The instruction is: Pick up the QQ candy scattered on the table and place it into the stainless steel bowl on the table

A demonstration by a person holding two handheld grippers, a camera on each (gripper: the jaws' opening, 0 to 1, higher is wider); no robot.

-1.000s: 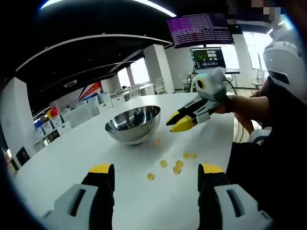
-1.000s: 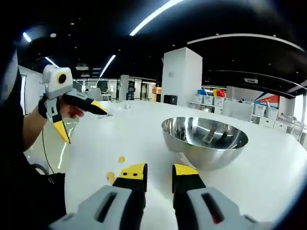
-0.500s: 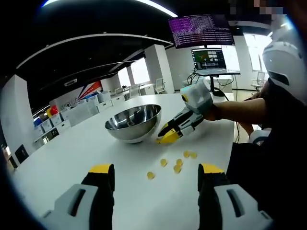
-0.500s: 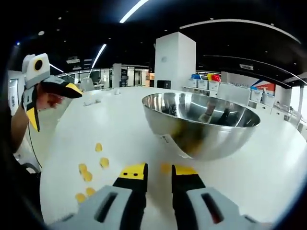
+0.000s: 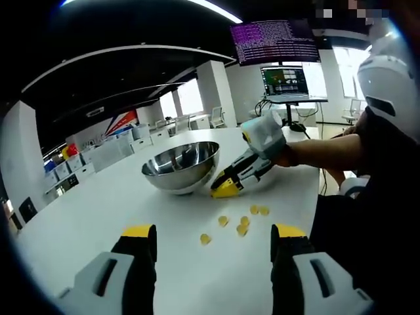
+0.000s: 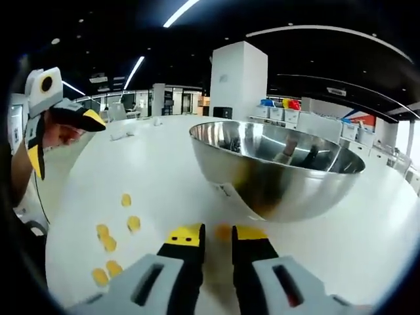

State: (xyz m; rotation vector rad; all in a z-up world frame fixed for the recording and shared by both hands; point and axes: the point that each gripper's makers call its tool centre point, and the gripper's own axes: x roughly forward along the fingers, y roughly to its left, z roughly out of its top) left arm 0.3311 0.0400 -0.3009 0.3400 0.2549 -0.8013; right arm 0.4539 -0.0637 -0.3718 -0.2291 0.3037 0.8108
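Several QQ candies (image 5: 237,222) lie loose on the white surface (image 5: 92,216), at about five o'clock from the stainless steel bowl (image 5: 180,168). The right gripper (image 6: 213,234), fingers narrow around one candy (image 6: 224,231), touches down beside the bowl. The left gripper (image 5: 211,231) hovers, fingers wide.

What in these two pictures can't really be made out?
- Right gripper, right gripper view: a candy sits between its tips; whether it is pinched is unclear.
- Stainless steel bowl, both views: its floor is hidden behind the wall and reflections, so any candy inside is unknowable.
- Monitor, left gripper view: text too small.
- Loose candies: wrapping too small to tell.
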